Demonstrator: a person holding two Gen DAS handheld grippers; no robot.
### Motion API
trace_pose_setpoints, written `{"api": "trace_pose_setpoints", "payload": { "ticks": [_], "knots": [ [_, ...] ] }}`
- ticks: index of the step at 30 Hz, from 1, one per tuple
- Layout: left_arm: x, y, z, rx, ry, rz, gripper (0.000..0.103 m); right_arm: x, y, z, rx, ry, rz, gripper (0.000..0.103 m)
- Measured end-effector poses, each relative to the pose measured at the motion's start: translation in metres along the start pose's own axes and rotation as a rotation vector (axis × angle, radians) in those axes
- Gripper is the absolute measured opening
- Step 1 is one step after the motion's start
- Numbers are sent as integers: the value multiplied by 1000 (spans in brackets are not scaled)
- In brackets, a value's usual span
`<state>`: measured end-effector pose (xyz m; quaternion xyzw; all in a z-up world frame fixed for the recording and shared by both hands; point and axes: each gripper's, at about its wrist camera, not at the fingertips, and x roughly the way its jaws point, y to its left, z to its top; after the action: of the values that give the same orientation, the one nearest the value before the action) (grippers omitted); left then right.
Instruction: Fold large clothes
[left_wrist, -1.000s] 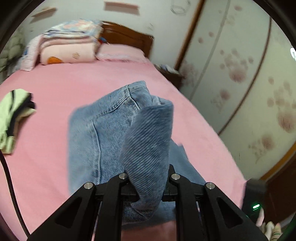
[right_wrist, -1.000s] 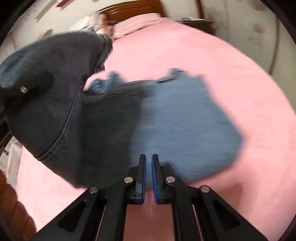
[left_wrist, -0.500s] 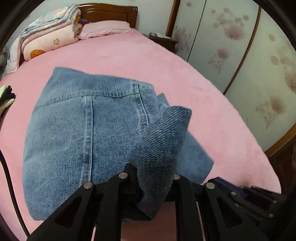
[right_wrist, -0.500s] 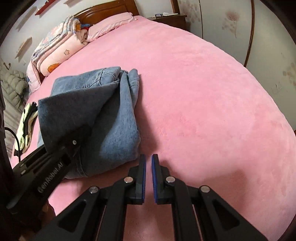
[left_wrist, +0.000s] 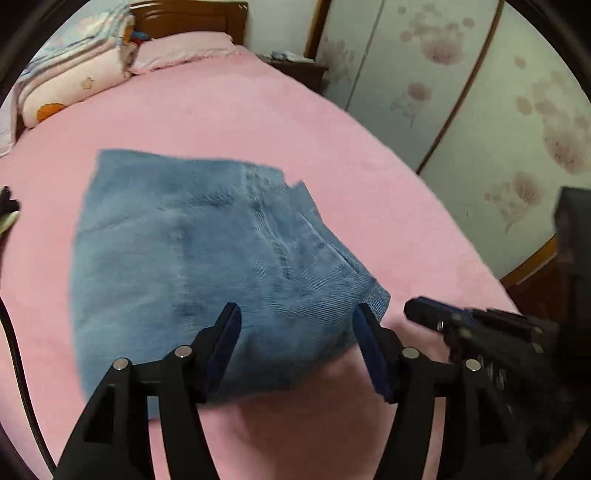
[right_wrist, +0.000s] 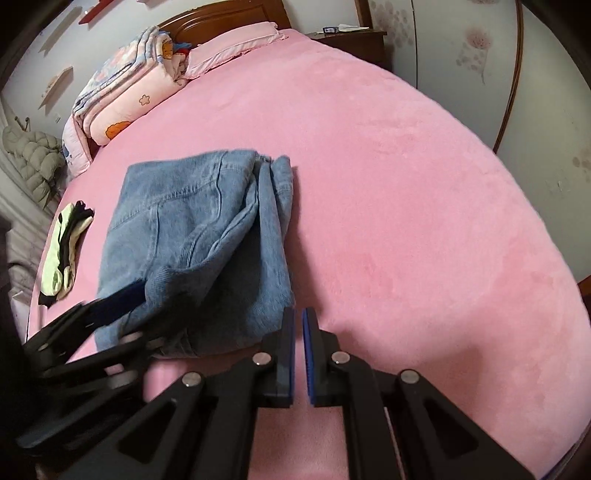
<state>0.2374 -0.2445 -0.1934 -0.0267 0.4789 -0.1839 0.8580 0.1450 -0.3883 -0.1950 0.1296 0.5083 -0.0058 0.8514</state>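
A pair of blue jeans (left_wrist: 207, 258) lies folded into a thick stack on the pink bed; it also shows in the right wrist view (right_wrist: 199, 243). My left gripper (left_wrist: 297, 321) is open just above the stack's near edge, its jaws wide apart and holding nothing. It shows blurred at the lower left of the right wrist view (right_wrist: 110, 306). My right gripper (right_wrist: 298, 325) is shut and empty, at the stack's near right corner. It also shows in the left wrist view (left_wrist: 436, 317).
The pink bed (right_wrist: 406, 184) stretches away to a folded quilt (right_wrist: 122, 99) and pillow (right_wrist: 236, 44) by the headboard. A green and black garment (right_wrist: 64, 247) lies left of the jeans. A nightstand (right_wrist: 354, 40) and floral wardrobe doors (left_wrist: 480, 110) stand on the right.
My left gripper has opened and let go of the jeans' fold, which now lies flat on the stack. My right gripper has stayed shut beside the stack.
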Motion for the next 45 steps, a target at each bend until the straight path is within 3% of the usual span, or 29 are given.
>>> {"api": "trace_pose_setpoints", "payload": {
  "ticks": [3,5,7,9,14,18,20,22,25,29,35,38,41,45],
  "knots": [
    [-41,24,3,-67,-71,50,73,-15,6,13,-12,-25,20,7],
    [-58,54,1,-129,-104,112,78,-22,12,20,-11,-36,53,21],
    [-62,81,-4,-178,-102,179,82,-22,20,26,-10,-31,89,65],
    [-56,110,-9,-238,-63,253,82,-14,30,30,-26,-15,112,73],
    [-24,155,-24,-369,-3,282,82,16,54,31,-96,43,86,73],
    [-3,162,-27,-359,29,297,82,43,63,29,-138,97,60,70],
    [8,162,-28,-351,34,290,82,51,64,29,-154,113,49,54],
    [13,160,-25,-343,27,282,82,55,67,30,-190,112,32,28],
    [14,150,-19,-325,28,286,82,37,66,32,-212,37,66,22],
    [17,140,-17,-306,16,244,82,7,53,29,-204,-79,83,21],
    [41,116,-17,-189,40,297,82,66,12,-2,-100,42,9,21],
    [51,110,-17,-145,37,338,82,79,7,-9,-69,42,1,22],
    [51,114,-13,-175,51,323,83,77,11,-7,-77,46,-19,23],
    [43,125,-8,-230,86,293,86,63,17,-1,-109,54,-41,31]
  ]
}}
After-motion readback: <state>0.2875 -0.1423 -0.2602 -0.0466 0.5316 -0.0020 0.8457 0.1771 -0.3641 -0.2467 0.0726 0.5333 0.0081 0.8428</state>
